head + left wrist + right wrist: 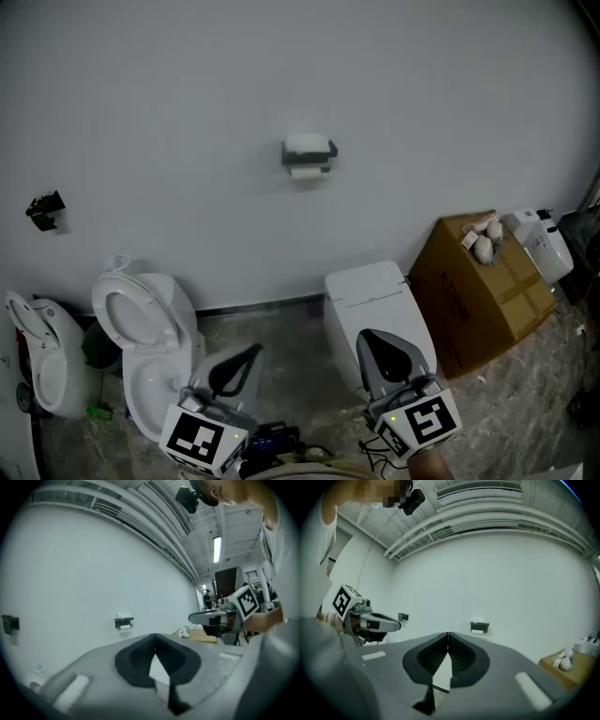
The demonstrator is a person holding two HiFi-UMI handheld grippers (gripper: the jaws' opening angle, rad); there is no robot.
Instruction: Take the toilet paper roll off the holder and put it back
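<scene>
The roll (307, 143) is seen seated on its holder (323, 153) on the white wall, upper centre of the head view, with a tail of paper hung beneath. Well below it, at the bottom edge, both grippers are held level and far from the roll. The left gripper (253, 352) is clenched on nothing, and the right gripper (373, 337) likewise, pads met and empty. A closed toilet (370, 291) is set under the holder, an open toilet (141, 328) at lower left, a box (483, 291) at right.
</scene>
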